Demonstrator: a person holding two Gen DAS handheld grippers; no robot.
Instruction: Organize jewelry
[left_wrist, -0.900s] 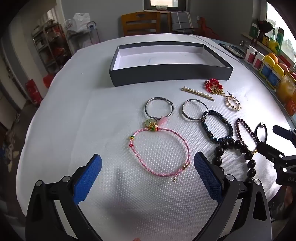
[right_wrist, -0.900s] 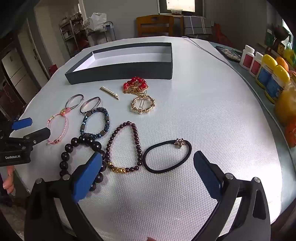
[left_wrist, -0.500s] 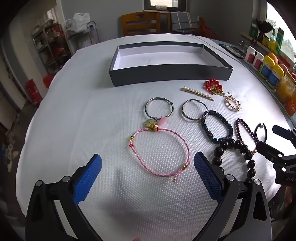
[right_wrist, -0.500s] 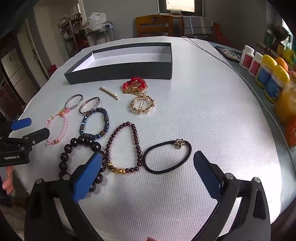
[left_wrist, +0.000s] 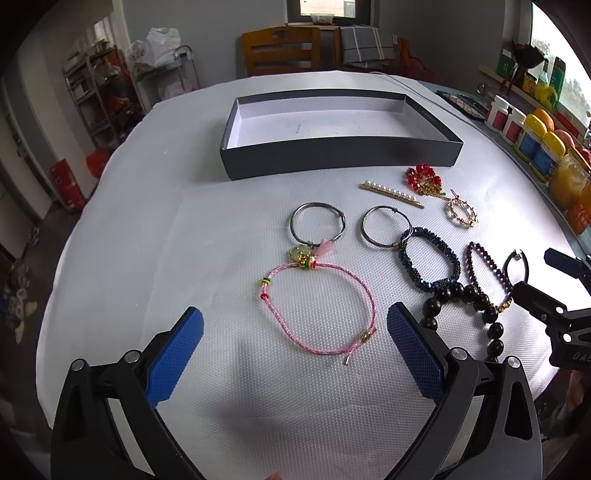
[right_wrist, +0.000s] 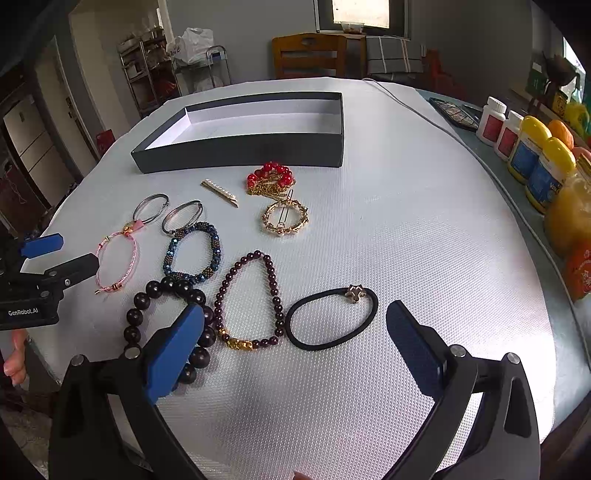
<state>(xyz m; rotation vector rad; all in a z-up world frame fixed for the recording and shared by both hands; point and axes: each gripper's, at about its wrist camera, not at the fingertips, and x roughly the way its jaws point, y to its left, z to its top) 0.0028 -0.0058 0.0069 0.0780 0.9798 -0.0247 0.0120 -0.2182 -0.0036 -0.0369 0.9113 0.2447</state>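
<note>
So both my grippers gape fully, holding nothing; the pink cord bracelet (left_wrist: 321, 306) lies between my left gripper (left_wrist: 295, 343) pads, the black hair tie (right_wrist: 332, 319) between my right gripper (right_wrist: 295, 343); I'd dip low, pinch one strand, then carry to the box (left_wrist: 340, 157) beyond.

"GenRobot.AI" — white lettering on the left tool (right_wrist: 42, 254), other labels unreadable
</note>
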